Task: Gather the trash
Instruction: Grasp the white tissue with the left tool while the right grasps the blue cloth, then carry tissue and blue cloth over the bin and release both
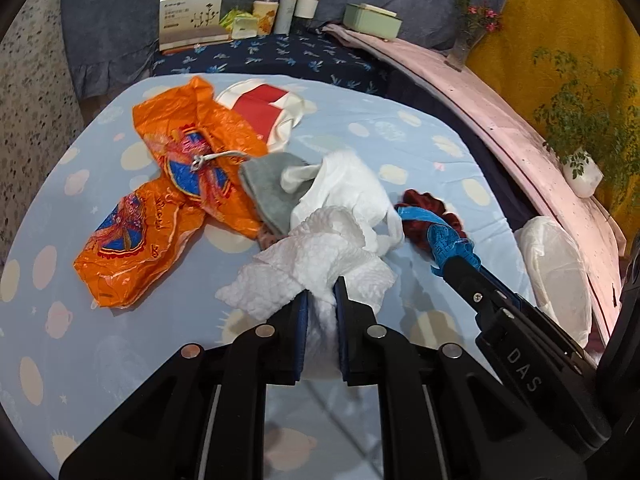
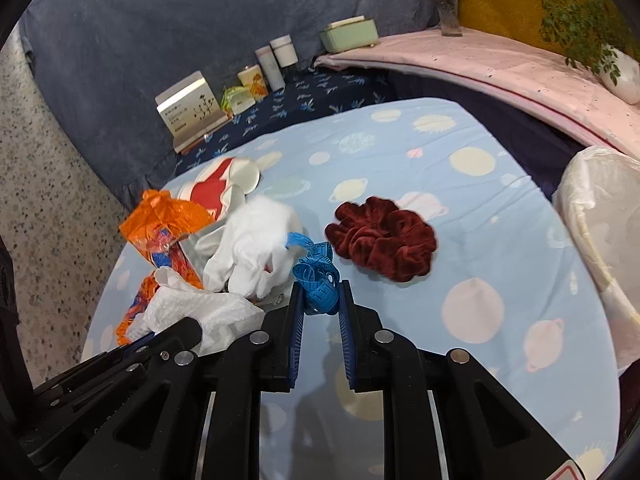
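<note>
My left gripper [image 1: 322, 294] is shut on a crumpled white paper towel [image 1: 316, 264], lifted a little off the light blue tablecloth [image 1: 400, 132]. My right gripper [image 2: 320, 292] is shut on a bunched blue measuring tape [image 2: 318, 280]; in the left wrist view it [image 1: 438, 268] reaches in from the right holding that tape [image 1: 444, 236]. An orange plastic wrapper [image 1: 168, 200] lies at the left. Behind it are a flattened red and white paper cup [image 1: 264, 110], a grey cloth [image 1: 268, 192] and a white cloth [image 1: 348, 188]. A dark red scrunchie [image 2: 382, 238] rests right of the tape.
A bin lined with a white bag [image 2: 600, 236] stands off the table's right edge. At the back on a dark blue cloth are a box [image 1: 190, 16], small jars [image 1: 296, 8] and a green tissue box [image 1: 372, 20]. A pink ledge [image 1: 500, 128] carries potted plants [image 1: 580, 136].
</note>
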Action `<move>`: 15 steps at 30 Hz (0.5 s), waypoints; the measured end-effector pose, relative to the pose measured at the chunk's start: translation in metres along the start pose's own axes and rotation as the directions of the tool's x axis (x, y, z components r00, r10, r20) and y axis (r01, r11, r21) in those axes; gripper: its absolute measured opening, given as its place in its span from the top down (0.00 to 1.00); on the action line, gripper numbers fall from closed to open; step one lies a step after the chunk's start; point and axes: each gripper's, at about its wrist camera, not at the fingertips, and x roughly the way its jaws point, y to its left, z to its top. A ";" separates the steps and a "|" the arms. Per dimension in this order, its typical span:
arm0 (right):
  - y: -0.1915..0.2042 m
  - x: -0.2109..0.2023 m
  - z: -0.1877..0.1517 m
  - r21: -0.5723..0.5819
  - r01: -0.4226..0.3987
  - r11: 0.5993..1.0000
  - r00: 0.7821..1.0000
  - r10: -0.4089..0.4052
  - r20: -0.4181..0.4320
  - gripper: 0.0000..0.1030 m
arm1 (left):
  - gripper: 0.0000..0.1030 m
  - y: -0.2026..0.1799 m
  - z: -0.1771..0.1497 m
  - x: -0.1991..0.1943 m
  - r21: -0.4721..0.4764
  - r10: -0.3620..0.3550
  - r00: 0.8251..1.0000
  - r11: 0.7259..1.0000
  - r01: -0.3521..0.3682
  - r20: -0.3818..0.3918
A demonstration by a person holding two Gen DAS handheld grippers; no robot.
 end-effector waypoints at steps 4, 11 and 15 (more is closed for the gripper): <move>-0.015 -0.021 0.003 0.028 0.001 1.000 0.999 -0.002 0.038 0.84 | 0.88 -0.021 -0.001 -0.010 0.033 -0.013 1.000 0.999 0.013 0.014; -0.053 -0.058 0.007 0.097 0.005 0.995 0.994 -0.015 0.110 0.85 | 0.88 -0.060 -0.005 -0.021 0.100 -0.028 0.999 0.995 0.025 0.031; -0.076 -0.072 0.008 0.131 0.013 0.991 0.990 -0.031 0.137 0.85 | 0.88 -0.081 -0.007 -0.023 0.135 -0.037 0.999 0.990 0.032 0.032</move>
